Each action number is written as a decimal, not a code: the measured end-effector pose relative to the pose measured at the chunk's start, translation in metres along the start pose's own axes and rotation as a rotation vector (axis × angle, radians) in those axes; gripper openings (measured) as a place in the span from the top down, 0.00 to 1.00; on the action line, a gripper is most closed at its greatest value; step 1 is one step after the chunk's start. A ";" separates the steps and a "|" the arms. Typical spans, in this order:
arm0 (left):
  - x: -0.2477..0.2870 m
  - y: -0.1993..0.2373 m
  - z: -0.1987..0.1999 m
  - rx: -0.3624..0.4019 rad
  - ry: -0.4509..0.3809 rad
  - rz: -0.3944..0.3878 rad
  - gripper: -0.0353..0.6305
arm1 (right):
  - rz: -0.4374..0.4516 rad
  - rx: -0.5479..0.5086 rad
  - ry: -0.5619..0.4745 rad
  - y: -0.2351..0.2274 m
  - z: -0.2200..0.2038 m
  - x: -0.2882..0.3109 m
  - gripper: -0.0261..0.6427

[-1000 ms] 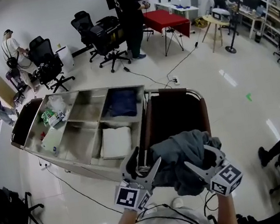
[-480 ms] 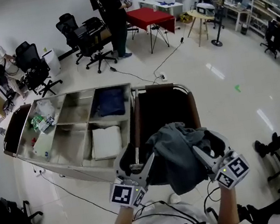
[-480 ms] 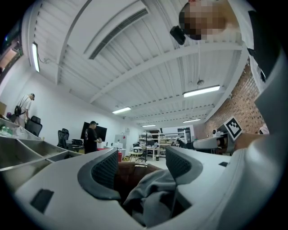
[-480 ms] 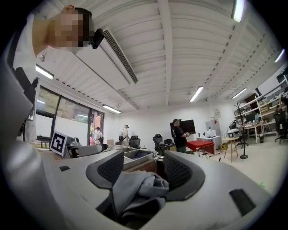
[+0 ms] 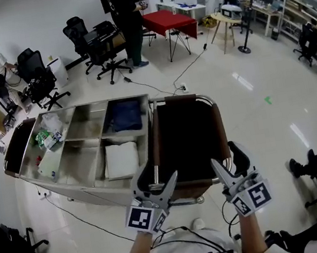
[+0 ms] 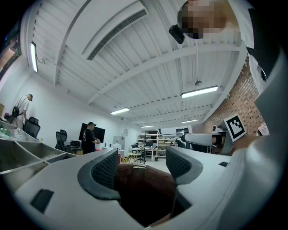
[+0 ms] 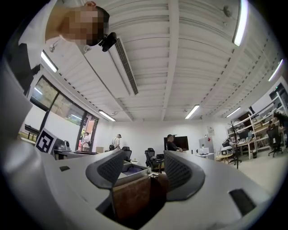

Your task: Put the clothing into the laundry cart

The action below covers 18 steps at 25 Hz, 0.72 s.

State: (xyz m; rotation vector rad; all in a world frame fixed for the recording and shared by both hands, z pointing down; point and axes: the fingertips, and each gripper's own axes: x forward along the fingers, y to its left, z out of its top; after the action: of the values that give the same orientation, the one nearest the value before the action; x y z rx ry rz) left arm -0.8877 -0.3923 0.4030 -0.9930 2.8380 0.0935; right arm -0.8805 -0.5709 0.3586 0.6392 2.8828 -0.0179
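Note:
The laundry cart's dark brown bag [image 5: 189, 139] hangs in a metal frame straight ahead of me. Its inside is dark, and I cannot make out any garment in it. My left gripper [image 5: 158, 184] is at the bag's near left corner, open, with nothing between its fingers. My right gripper [image 5: 226, 163] is at the near right corner, also open and empty. In the left gripper view, the left gripper [image 6: 142, 165] frames the brown bag [image 6: 144, 191]. In the right gripper view, the right gripper [image 7: 143, 168] looks over the bag's brown wall [image 7: 131, 197].
Steel compartments [image 5: 83, 142] adjoin the bag on the left and hold a folded blue cloth [image 5: 125, 115], a folded white cloth [image 5: 121, 160] and plastic bags [image 5: 50, 133]. Beyond stand office chairs [image 5: 100, 46], a red table [image 5: 173, 22] and a standing person [image 5: 128, 20]. A cable [image 5: 89, 217] runs across the floor.
The grey-blue garment held between both grippers over the bag is gone from them. Both grippers now stand empty at the bag's near rim.

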 end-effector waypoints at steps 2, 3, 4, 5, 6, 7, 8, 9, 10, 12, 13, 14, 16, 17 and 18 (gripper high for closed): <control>-0.001 0.001 0.002 0.003 -0.003 0.006 0.47 | -0.028 -0.009 -0.004 -0.002 0.000 0.000 0.50; -0.002 0.002 0.002 0.005 -0.004 0.010 0.47 | -0.037 -0.010 -0.003 -0.003 -0.002 0.001 0.50; -0.002 0.003 0.003 0.007 -0.004 0.013 0.47 | -0.042 -0.009 0.003 -0.003 -0.005 0.001 0.50; -0.003 0.004 0.003 0.008 -0.005 0.016 0.47 | -0.047 -0.008 0.011 -0.003 -0.009 0.001 0.50; -0.004 0.005 0.003 0.010 -0.005 0.019 0.47 | -0.055 -0.007 0.019 -0.004 -0.013 0.000 0.50; -0.004 0.006 0.003 0.012 -0.005 0.022 0.47 | -0.068 -0.005 0.027 -0.005 -0.017 -0.001 0.50; -0.004 0.007 0.003 0.014 -0.006 0.026 0.47 | -0.085 -0.005 0.036 -0.006 -0.020 -0.002 0.50; -0.004 0.008 0.002 0.016 -0.004 0.031 0.47 | -0.104 -0.010 0.051 -0.008 -0.024 -0.003 0.50; -0.005 0.010 0.001 0.017 0.000 0.037 0.47 | -0.120 -0.024 0.077 -0.010 -0.029 -0.005 0.51; -0.005 0.013 -0.001 0.019 0.009 0.048 0.47 | -0.134 -0.068 0.142 -0.010 -0.039 -0.007 0.51; -0.005 0.014 -0.003 0.019 0.012 0.052 0.47 | -0.133 -0.082 0.163 -0.009 -0.043 -0.008 0.51; -0.006 0.015 -0.004 0.018 0.015 0.054 0.47 | -0.131 -0.085 0.172 -0.008 -0.045 -0.008 0.51; -0.006 0.016 -0.007 0.015 0.020 0.053 0.47 | -0.128 -0.075 0.174 -0.005 -0.046 -0.009 0.51; -0.007 0.016 -0.008 0.014 0.022 0.051 0.47 | -0.128 -0.071 0.175 -0.004 -0.047 -0.010 0.51; -0.007 0.016 -0.009 0.013 0.026 0.048 0.47 | -0.128 -0.069 0.178 -0.003 -0.048 -0.010 0.51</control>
State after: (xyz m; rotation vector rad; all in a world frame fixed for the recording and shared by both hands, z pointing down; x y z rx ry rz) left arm -0.8928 -0.3767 0.4127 -0.9303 2.8823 0.0674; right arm -0.8812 -0.5756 0.4072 0.4652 3.0754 0.1256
